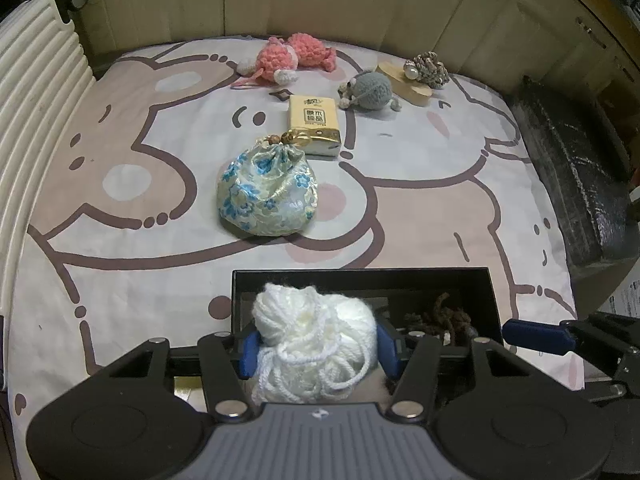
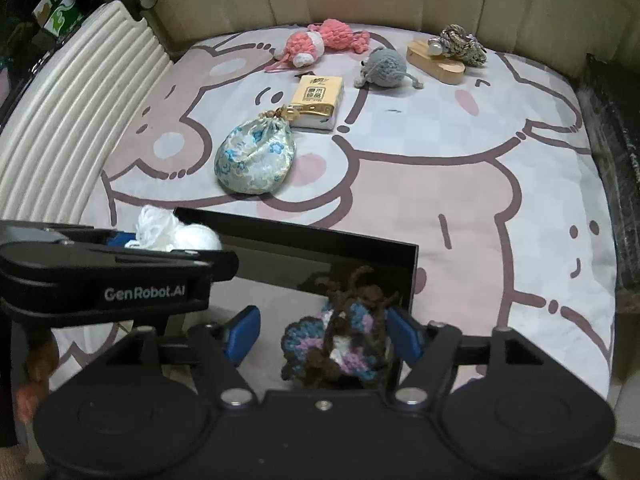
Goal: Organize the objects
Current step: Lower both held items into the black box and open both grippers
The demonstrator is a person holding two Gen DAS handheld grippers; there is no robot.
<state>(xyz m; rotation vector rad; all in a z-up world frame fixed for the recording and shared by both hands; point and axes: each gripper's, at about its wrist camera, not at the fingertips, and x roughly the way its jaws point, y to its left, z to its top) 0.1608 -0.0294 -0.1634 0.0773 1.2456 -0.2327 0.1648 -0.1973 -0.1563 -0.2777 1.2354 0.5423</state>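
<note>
My left gripper (image 1: 318, 350) is shut on a white yarn ball (image 1: 316, 340) and holds it over the near left part of a black box (image 1: 360, 274). The ball also shows in the right wrist view (image 2: 176, 232). My right gripper (image 2: 322, 334) is open over the box (image 2: 320, 236), its blue pads either side of a brown, blue and purple crochet piece (image 2: 340, 340) that lies in the box. I cannot tell whether the right pad touches it. That piece shows dimly in the left wrist view (image 1: 440, 316).
On the cartoon-print sheet (image 1: 120, 200) lie a floral drawstring pouch (image 1: 266, 192), a yellow tissue pack (image 1: 314, 122), a pink crochet toy (image 1: 288, 58), a grey crochet mouse (image 1: 370, 88) and a wooden piece with a knotted ornament (image 1: 424, 74). A white ribbed board (image 1: 36, 92) stands left, a dark bag (image 1: 576, 168) right.
</note>
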